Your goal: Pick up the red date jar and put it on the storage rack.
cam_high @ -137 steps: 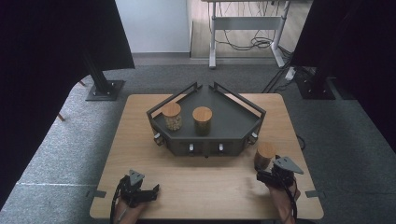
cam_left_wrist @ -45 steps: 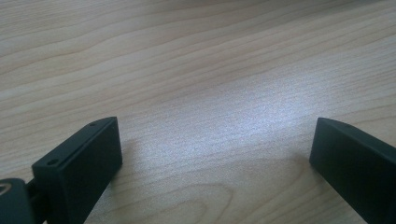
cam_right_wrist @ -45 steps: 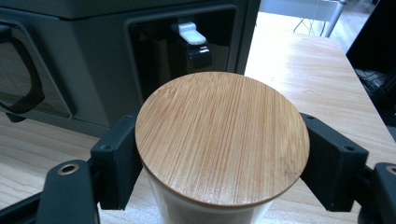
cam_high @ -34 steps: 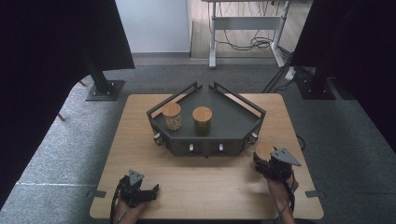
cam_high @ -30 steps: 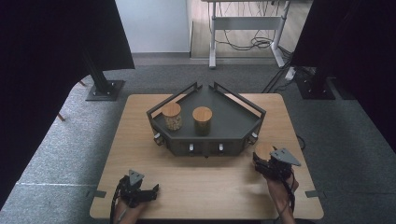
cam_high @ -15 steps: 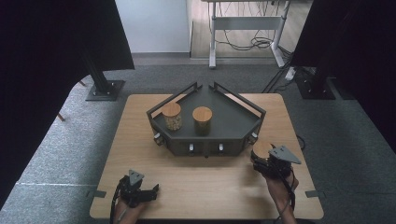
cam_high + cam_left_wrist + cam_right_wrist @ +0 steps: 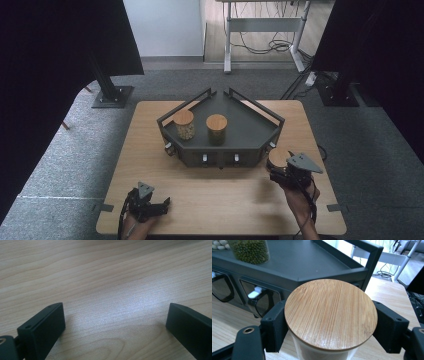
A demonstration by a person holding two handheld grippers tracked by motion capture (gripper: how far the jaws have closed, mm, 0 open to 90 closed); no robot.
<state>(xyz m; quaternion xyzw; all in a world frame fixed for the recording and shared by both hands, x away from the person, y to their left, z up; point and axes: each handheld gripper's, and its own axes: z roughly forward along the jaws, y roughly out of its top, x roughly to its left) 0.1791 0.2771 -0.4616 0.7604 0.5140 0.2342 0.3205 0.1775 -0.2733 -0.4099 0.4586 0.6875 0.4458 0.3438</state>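
While your right gripper [image 7: 329, 322] clamps it by the tray's [image 7: 250, 131] right front corner, the jar [image 7: 330, 315] shows a round bamboo lid over pale glass. Three jars counted: two on the tray, one held. Left gripper [image 7: 112, 325] wide, over bare worktop [image 7: 220, 195].

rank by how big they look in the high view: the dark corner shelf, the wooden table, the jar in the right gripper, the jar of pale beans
1. wooden table
2. dark corner shelf
3. jar of pale beans and the jar in the right gripper: too alike to rank, and the held one is partly hidden by the right gripper.
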